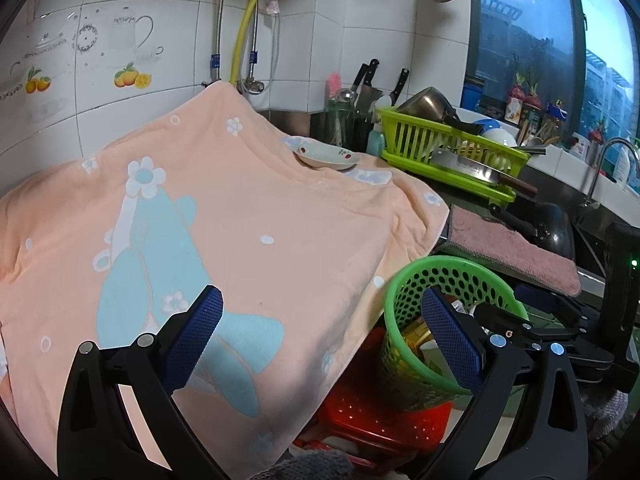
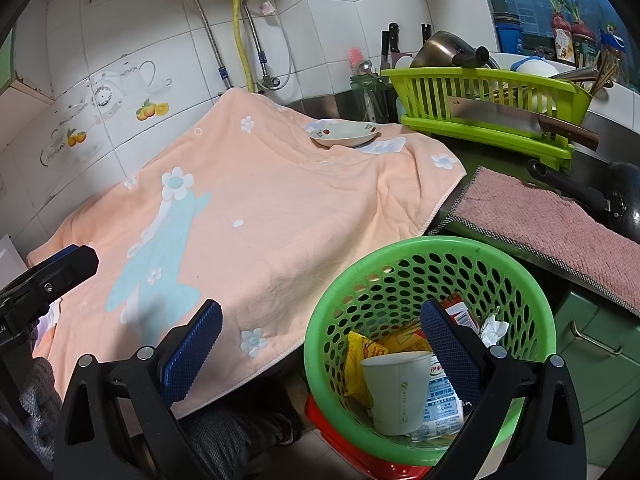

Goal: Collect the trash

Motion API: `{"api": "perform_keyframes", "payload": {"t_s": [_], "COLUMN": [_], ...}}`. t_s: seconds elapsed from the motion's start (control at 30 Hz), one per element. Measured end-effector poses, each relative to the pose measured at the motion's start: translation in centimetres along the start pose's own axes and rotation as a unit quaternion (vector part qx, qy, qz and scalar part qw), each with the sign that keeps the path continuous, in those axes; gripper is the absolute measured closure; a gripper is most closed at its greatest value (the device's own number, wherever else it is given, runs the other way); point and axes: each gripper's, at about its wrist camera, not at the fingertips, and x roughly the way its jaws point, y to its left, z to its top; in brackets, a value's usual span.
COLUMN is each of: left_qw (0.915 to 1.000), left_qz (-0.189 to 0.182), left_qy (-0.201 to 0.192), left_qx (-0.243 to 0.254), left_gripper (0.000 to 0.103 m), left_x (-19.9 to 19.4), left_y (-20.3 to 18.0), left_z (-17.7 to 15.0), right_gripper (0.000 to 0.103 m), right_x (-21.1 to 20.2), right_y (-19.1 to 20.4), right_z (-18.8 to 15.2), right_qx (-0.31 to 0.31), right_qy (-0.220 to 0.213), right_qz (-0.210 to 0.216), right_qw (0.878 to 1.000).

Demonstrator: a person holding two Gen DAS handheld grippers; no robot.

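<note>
The right tool point(image 2: 320, 344) hangs open and empty, angled down over the green basket point(image 2: 520, 280) at 5 o'clock; the left tool point(image 1: 322, 328) is likewise open and empty above the peach towel point(image 1: 240, 208) covering the worktop. Inside the basket, a white paper cup point(image 2: 396, 392) stands nearly upright, mouth tilted toward 11 o'clock, beside yellow wrappers point(image 2: 356, 360) and a printed packet point(image 2: 442, 400) whose writing is too small to read.
</note>
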Motion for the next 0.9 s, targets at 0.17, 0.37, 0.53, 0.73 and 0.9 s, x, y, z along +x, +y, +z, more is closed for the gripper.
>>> {"api": "perform_keyframes", "payload": {"t_s": [0.17,0.37,0.53,0.73,0.9], "left_qw": [1.0,1.0,1.0,1.0,1.0], "left_qz": [-0.001,-0.001,-0.001,-0.002,-0.003], "left_qy": [0.0,0.001,0.001,0.0,-0.002], "left_qx": [0.002,0.002,0.004,0.005,0.006], "left_gripper": [0.005,0.005,0.005,0.005,0.005], "left_x": [0.03,0.03,0.05,0.03,-0.04], "left_y": [-0.08,-0.03,-0.06,-0.05,-0.19], "left_z": [-0.04,-0.02,0.09,0.17,0.16], "right_gripper": [0.007,0.007,0.007,0.007,0.007], "right_x": [-0.08,-0.05,-0.08,-0.08,-0.1], "right_y": [-0.02,-0.04,-0.06,-0.07,-0.03], "right_z": [-0.06,-0.03,0.0,0.04,0.04], "right_qx": [0.001,0.001,0.001,0.001,0.001], "right_qy": [-0.001,-0.001,-0.001,0.0,0.0], "right_qz": [0.0,0.0,0.0,0.0,0.0], "right_qw": [1.0,1.0,1.0,1.0,1.0]}}
